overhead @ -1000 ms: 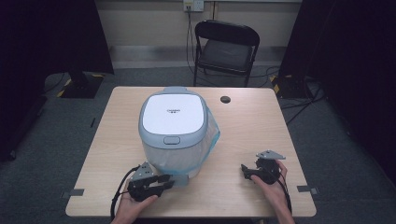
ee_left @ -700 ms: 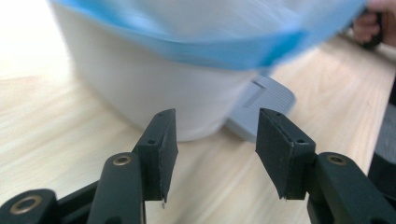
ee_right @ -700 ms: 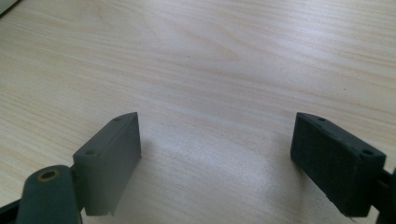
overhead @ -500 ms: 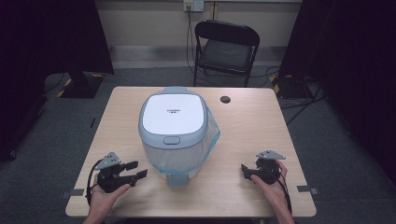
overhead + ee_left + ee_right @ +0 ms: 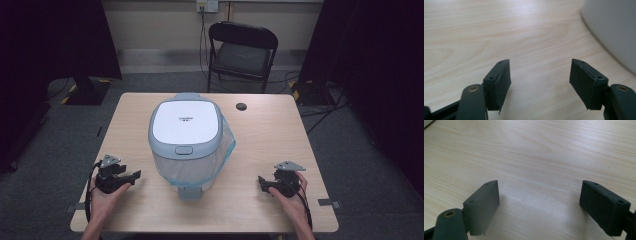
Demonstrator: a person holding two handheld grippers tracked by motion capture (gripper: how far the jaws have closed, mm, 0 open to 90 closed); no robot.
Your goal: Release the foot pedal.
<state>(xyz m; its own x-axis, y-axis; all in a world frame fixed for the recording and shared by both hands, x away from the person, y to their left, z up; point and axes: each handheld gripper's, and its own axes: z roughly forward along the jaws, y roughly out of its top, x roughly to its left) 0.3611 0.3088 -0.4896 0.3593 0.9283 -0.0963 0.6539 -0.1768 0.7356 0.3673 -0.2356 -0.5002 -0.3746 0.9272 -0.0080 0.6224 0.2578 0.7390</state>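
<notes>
The left tool rests low on the wooden bench near its front left corner, jaws spread wide with only bare wood between them; in the left gripper view its pads stand well apart, and the pale wall of the bin curves in at the right edge; the right tool sits near the front right, held in a hand, jaws likewise wide over bare wood; between the two, at the bench centre, stands a white-lidded bin with a blue liner; a small black disc lies near the far edge; a folding chair stands beyond.
</notes>
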